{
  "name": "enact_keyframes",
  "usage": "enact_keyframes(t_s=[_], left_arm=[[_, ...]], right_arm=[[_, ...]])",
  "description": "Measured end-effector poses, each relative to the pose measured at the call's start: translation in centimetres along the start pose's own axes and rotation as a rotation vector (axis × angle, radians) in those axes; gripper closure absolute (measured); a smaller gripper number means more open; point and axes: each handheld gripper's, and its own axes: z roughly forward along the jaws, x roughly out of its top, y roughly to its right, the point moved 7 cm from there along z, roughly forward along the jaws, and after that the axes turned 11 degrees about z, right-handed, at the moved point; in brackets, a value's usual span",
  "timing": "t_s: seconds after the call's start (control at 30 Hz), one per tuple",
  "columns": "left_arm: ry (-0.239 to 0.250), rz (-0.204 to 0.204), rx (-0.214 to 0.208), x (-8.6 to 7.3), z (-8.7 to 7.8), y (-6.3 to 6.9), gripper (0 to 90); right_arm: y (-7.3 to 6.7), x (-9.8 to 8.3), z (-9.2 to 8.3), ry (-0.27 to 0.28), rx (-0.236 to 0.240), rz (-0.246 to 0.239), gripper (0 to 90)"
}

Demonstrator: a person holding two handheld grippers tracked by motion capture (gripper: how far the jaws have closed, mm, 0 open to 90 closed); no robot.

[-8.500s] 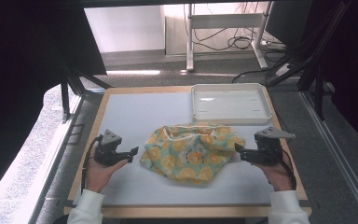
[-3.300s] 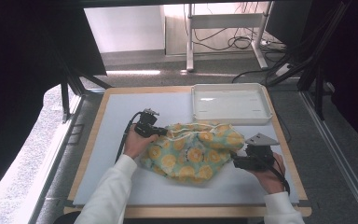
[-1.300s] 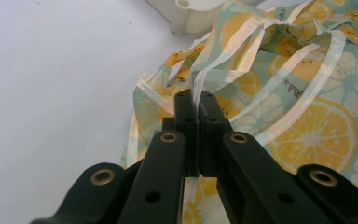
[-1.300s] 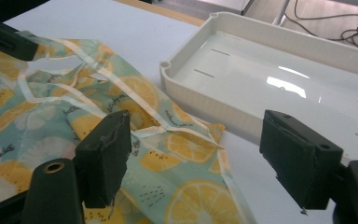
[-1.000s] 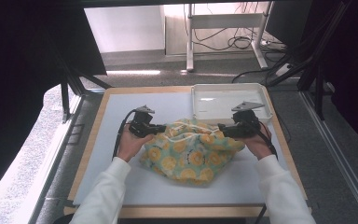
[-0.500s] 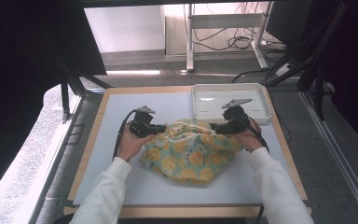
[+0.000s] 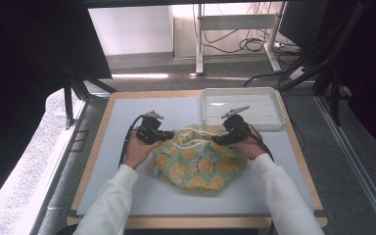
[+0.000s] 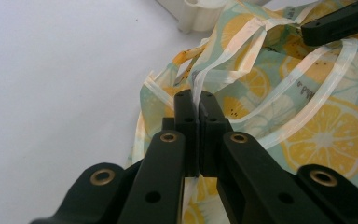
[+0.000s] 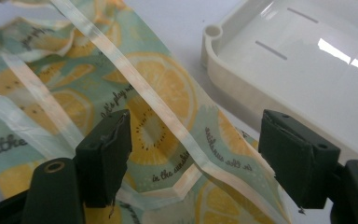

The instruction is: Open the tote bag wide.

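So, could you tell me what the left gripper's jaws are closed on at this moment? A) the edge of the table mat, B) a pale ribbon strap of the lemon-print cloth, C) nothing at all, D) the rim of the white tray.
B: in the left gripper view the left gripper is pinched shut on the pale ribbon strap of the lemon-print cloth, well away from the white tray.

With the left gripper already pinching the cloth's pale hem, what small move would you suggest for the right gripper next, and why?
Probably close the right gripper on the cloth. Its fingers stand open astride a raised fold with the pale hem between them, near the tray, while the left gripper is shut on the hem at its side.
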Motion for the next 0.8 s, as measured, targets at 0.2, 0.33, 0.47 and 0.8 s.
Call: enact_keyframes(t_s=[0.2, 0.33, 0.47, 0.8], left_arm=[[0.003, -0.007, -0.003, -0.1, -0.1, -0.1, 89.5], [0.008, -0.011, -0.01, 0.0, -0.1, -0.1, 89.3], [-0.001, 0.002, -0.008, 0.0, -0.1, 0.1, 89.3], [-0.009, 0.007, -0.002, -0.1, 0.1, 0.4, 89.5]], right_arm=[[1.2, -1.0, 1.6, -0.094, -0.063, -0.017, 49.8], [1.4, -0.9, 1.6, -0.087, -0.069, -0.004, 71.9], [1.2, -0.2, 0.9, -0.037, -0.062, -0.002, 81.3], [0.9, 0.6, -1.0, 0.042, -0.053, -0.008, 87.1]])
